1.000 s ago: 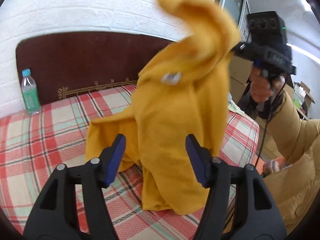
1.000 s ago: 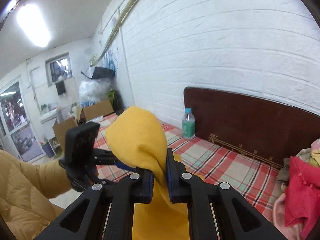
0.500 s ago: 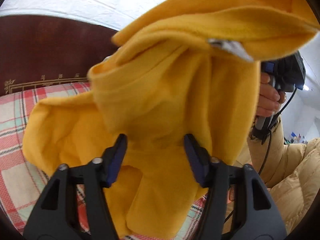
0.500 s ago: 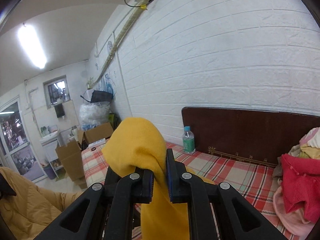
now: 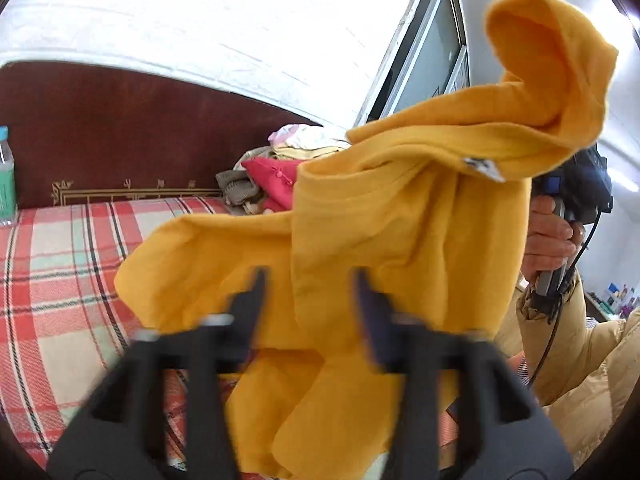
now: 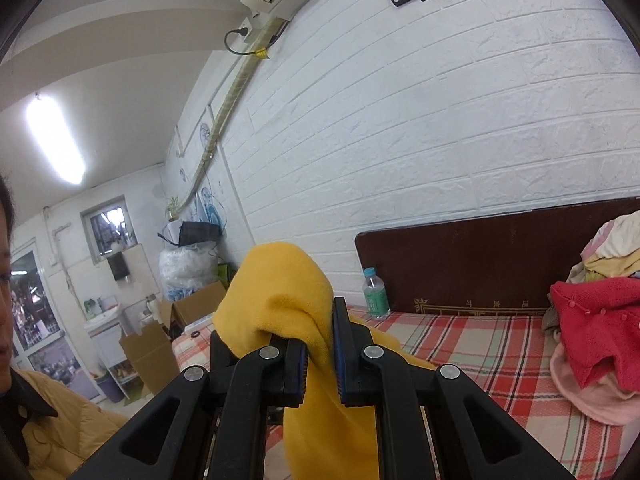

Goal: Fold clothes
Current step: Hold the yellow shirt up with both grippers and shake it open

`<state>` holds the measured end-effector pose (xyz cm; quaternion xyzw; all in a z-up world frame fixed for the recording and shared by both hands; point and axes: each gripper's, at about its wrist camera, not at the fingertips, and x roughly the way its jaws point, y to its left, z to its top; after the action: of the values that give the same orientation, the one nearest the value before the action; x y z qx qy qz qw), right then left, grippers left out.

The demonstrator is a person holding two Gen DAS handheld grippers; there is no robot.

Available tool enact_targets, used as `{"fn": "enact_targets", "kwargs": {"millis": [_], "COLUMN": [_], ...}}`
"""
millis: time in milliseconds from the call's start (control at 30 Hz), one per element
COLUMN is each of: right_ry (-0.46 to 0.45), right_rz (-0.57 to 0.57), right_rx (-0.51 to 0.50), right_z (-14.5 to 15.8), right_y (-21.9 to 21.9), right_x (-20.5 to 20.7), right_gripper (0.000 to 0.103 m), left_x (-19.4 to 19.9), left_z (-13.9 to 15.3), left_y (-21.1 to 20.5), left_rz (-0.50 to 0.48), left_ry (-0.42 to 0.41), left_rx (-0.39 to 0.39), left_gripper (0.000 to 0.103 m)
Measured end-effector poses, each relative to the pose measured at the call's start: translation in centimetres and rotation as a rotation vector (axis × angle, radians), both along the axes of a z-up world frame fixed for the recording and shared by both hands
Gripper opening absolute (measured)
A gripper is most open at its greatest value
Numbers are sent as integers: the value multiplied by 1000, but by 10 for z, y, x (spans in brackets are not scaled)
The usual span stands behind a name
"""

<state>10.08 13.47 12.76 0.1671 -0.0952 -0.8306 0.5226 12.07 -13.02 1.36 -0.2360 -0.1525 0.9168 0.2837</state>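
A yellow garment [image 5: 400, 216] hangs in the air over the plaid bed [image 5: 52, 264]. My right gripper [image 6: 320, 354] is shut on a bunched fold of it [image 6: 280, 292] and holds it high; the right gripper's body shows in the left wrist view [image 5: 572, 192] behind the cloth. My left gripper [image 5: 308, 312] is open, blurred, its fingers on either side of the hanging cloth's lower part. A white label [image 5: 482, 168] shows on the garment.
A pile of clothes with a red item [image 6: 596, 320] lies at the headboard end, also in the left wrist view [image 5: 272, 184]. A water bottle [image 6: 375, 293] stands by the dark headboard [image 6: 480, 264]. Cardboard boxes [image 6: 148, 352] stand beyond the bed.
The right gripper has lifted the yellow garment higher and tilted upward. The left gripper has swung right and moved in on the cloth, still open.
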Motion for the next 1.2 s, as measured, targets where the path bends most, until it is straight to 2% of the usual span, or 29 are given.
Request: {"fn": "enact_targets", "kwargs": {"millis": [67,267,367,400,433,467,500,533,600,667,767,867,1000,1133,1200], "right_ry": [-14,-46,-56,-59,-59,-61,-64,-68,-75,-73,-48,-9,56,144,204], "right_rz": [9,15,1,0,-3,-10,-16,-21,-41,-68,-128,-190,-224,-271,-271], "right_rx": [-13,-38,-45,-46,-47,-49,-51,-55,-71,-89,-102,-93,-72,-46,-57], "right_z": [-1,-3,-4,-4,-5,-6,-7,-8,-9,-8,0,14,37,65,79], "right_y": [1,4,8,10,13,15,17,20,26,33,47,56,52,38,34], "right_x": [1,3,4,4,4,4,4,4,4,5,11,23,50,81,97], "right_gripper": [10,10,10,10,10,10,10,10,11,11,11,11,11,12,13], "left_x": [-3,-21,-30,-29,-27,-24,-19,-14,-2,11,42,72,107,145,171], "left_z": [-4,6,5,6,7,10,13,17,23,35,66,108,171,229,259], "left_y": [5,44,49,50,52,55,61,64,68,61,35,9,-6,-10,-14], "left_rz": [-47,-137,-191,-220,-246,-264,-263,-250,-212,-172,-82,-8,113,221,324], "left_ry": [15,53,65,79,91,104,127,146,179,214,273,310,362,394,439], "left_rx": [13,-52,-30,-10,5,-3,-39,-65,-103,-91,-66,-87,-231,-316,-358], "left_gripper": [86,86,84,72,51,40,17,11,9,8,8,8,8,8,8]}}
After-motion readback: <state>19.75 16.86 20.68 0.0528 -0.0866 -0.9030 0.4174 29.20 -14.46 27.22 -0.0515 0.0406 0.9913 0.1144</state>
